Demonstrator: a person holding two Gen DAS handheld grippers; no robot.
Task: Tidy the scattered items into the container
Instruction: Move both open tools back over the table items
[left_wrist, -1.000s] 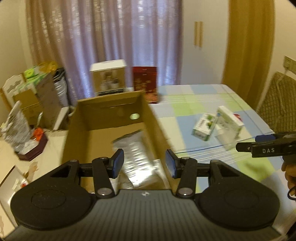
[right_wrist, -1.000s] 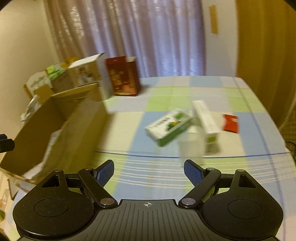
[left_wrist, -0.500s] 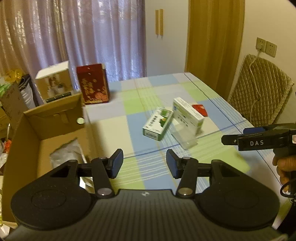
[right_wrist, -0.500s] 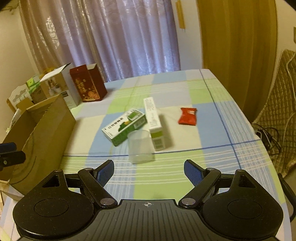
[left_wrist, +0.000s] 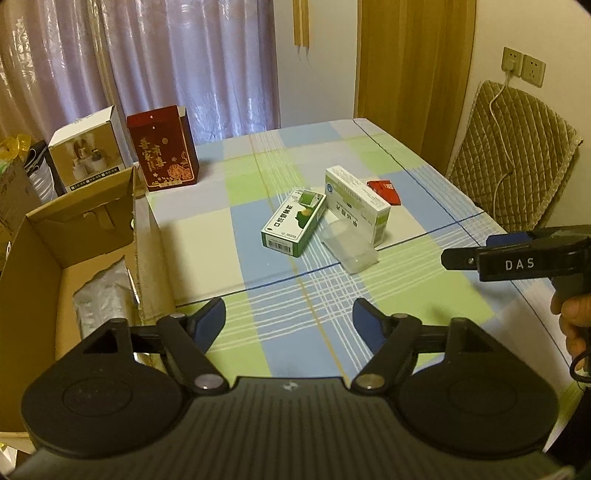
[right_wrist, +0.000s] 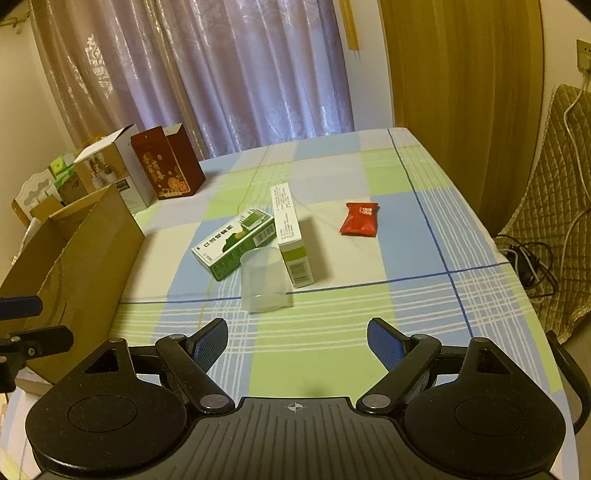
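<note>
Your left gripper (left_wrist: 289, 320) has swung off the cardboard box (left_wrist: 85, 236), now at its nine o'clock, and its jaws have spread wider, holding nothing. Your right gripper (right_wrist: 297, 341) stays wide open and empty. Ahead at twelve o'clock lies the clear plastic cup (right_wrist: 264, 280) on its side, touching the white-green box (right_wrist: 290, 232); the green box (right_wrist: 236, 242) sits just left. Farther, at one o'clock, lies the red packet (right_wrist: 360, 218). A silver pouch (left_wrist: 103, 295) rests inside the cardboard box.

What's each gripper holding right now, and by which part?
Nothing. Left gripper and right gripper are both open and empty, above the table short of the items.
</note>
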